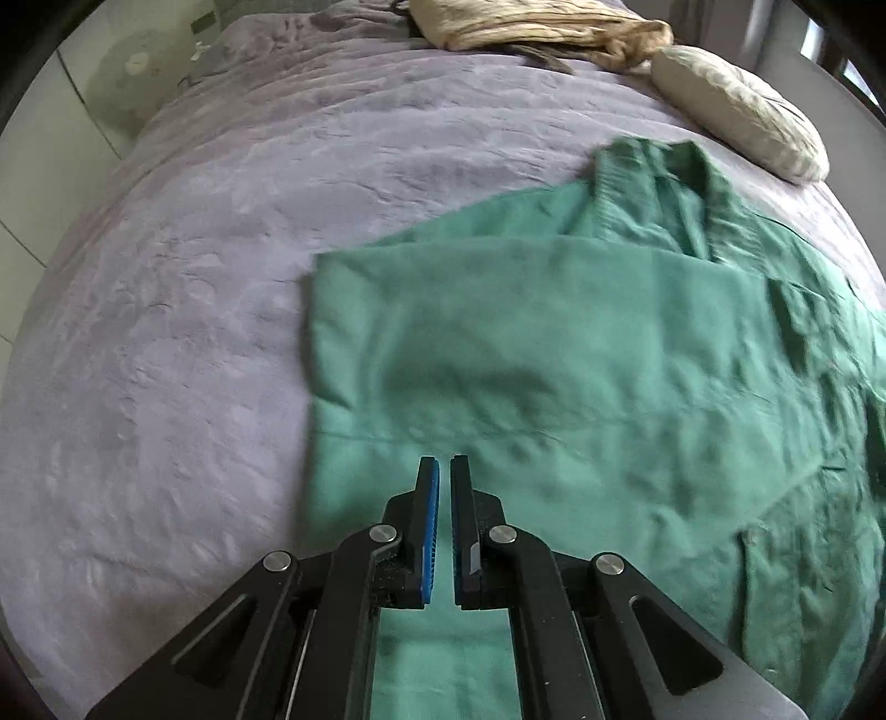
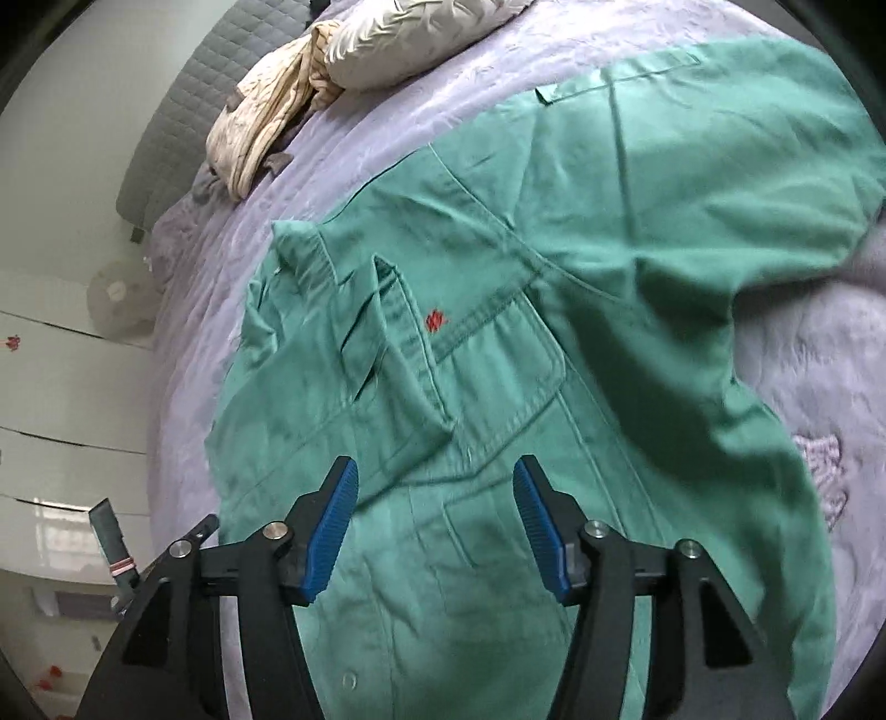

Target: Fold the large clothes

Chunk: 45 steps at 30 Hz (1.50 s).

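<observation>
A large green work shirt (image 1: 554,354) lies on a lilac bedspread (image 1: 166,332). One side with its sleeve is folded across the body. My left gripper (image 1: 444,471) hovers over the shirt's near part, its jaws nearly closed with a thin gap and nothing between them. In the right wrist view the shirt (image 2: 554,387) shows its collar, a chest pocket with a small red mark, and a sleeve spread to the right. My right gripper (image 2: 436,487) is open and empty above the shirt's front, just below the pocket.
A beige pillow (image 1: 736,111) and a crumpled cream cloth (image 1: 531,22) lie at the head of the bed. A grey padded headboard (image 2: 183,111), a white fan (image 2: 119,299) and white drawers (image 2: 55,399) stand beside the bed.
</observation>
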Motion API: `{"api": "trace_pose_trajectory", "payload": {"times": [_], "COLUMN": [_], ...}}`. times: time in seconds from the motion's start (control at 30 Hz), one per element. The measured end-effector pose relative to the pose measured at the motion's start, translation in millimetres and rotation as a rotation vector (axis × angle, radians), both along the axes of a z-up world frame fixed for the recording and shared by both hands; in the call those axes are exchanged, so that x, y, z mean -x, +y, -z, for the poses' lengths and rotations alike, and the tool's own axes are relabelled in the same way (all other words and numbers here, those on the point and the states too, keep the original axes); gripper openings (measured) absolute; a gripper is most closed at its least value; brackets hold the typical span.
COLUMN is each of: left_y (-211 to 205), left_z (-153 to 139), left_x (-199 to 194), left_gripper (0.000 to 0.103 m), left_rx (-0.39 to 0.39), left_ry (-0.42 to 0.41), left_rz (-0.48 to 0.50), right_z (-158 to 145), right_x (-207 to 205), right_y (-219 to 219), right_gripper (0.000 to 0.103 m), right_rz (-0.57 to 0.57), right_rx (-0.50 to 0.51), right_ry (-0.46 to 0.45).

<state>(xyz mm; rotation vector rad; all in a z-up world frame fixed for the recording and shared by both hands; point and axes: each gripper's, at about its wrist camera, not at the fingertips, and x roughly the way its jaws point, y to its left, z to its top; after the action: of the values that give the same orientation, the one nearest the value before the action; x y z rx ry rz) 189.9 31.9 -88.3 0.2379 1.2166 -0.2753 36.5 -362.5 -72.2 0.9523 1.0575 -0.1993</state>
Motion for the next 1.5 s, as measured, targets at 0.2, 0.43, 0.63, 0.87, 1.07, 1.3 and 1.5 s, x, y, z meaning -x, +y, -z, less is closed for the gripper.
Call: {"api": "trace_pose_trajectory", "payload": {"times": [0.2, 0.43, 0.63, 0.87, 1.07, 1.3, 1.5], "left_y": [-54.5, -117.9, -146.9, -171.2, -199.7, -239.5, -254.5], "left_z": [6.0, 13.7, 14.9, -3.2, -6.0, -7.6, 3.5], "left_x": [32.6, 63.4, 76.6, 79.1, 80.2, 79.0, 69.4], "left_gripper": [0.005, 0.005, 0.005, 0.005, 0.103, 0.103, 0.103], "left_rx": [0.032, 0.059, 0.006, 0.047, 0.042, 0.053, 0.065], "left_ry": [0.087, 0.128, 0.111, 0.082, 0.074, 0.039, 0.112], "left_rz": [0.078, 0.17, 0.183, 0.16, 0.158, 0.17, 0.176], "right_z": [-4.9, 1.2, 25.1, 8.4, 6.5, 3.1, 8.2], "right_x": [26.4, 73.8, 133.7, 157.2, 160.2, 156.6, 159.5], "right_y": [-11.9, -36.7, -66.5, -89.4, -123.8, -159.0, -211.5], "right_gripper": [0.078, 0.08, 0.08, 0.08, 0.083, 0.089, 0.103], "right_rz": [0.019, 0.061, 0.186, 0.242, 0.316, 0.359, 0.449], "right_rx": [-0.043, -0.038, -0.102, -0.07, -0.076, -0.043, -0.046], "right_ry": [-0.02, 0.029, 0.09, 0.01, -0.028, -0.069, -0.126]}}
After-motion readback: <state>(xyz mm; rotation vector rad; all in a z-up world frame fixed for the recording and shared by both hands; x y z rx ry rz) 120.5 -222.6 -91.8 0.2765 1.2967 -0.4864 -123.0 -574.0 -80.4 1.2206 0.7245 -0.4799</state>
